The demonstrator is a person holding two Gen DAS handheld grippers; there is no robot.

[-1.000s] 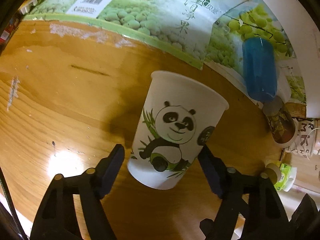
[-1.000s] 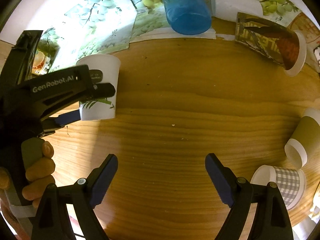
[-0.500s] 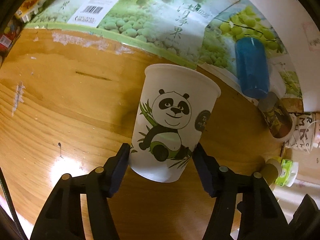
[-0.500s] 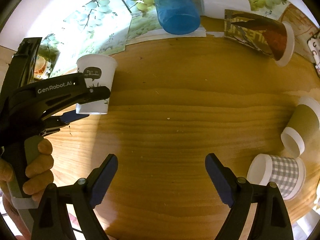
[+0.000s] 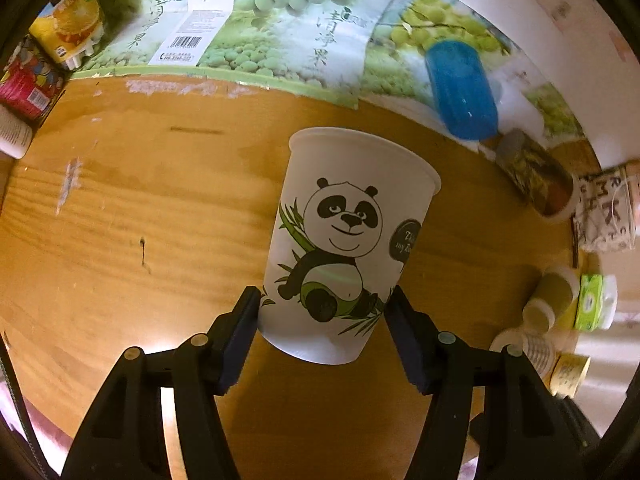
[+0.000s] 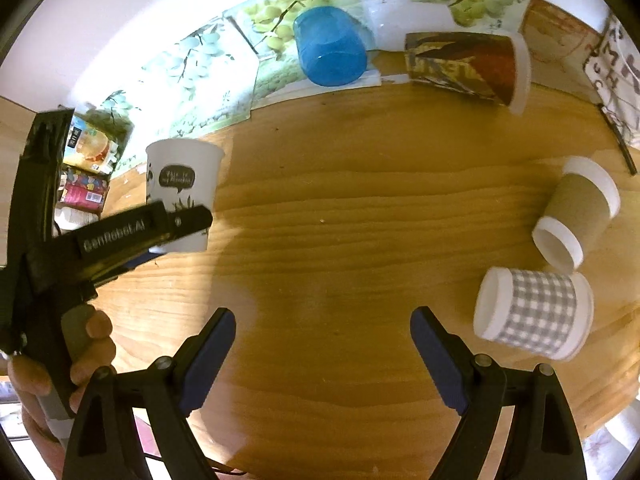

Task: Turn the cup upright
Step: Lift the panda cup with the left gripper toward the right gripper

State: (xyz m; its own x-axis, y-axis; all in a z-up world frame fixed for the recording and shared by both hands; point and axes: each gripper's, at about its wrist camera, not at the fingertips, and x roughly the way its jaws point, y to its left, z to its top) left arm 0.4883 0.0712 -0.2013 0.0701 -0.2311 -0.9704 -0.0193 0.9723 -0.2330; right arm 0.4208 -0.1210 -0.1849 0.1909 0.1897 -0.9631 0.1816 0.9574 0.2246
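Note:
A white paper cup with a panda print [image 5: 344, 240] stands upright, mouth up, on the wooden table [image 5: 120, 220]. My left gripper [image 5: 322, 316] is shut on its lower part, one blue pad on each side. The same cup [image 6: 182, 184] and the left gripper [image 6: 132, 232] show at the left of the right wrist view. My right gripper [image 6: 322, 344] is open and empty above bare wood near the table's front.
A blue cup [image 6: 330, 52], a brown patterned cup [image 6: 468, 66], a kraft-sleeve cup [image 6: 576, 216] and a grey checked cup [image 6: 532, 316] lie on their sides. Fruit-print cartons [image 5: 280, 20] line the back wall. Small boxes [image 5: 36, 76] stand at far left.
My left gripper has closed from open onto the panda cup's lower part. The right gripper has stayed open and drifted slightly.

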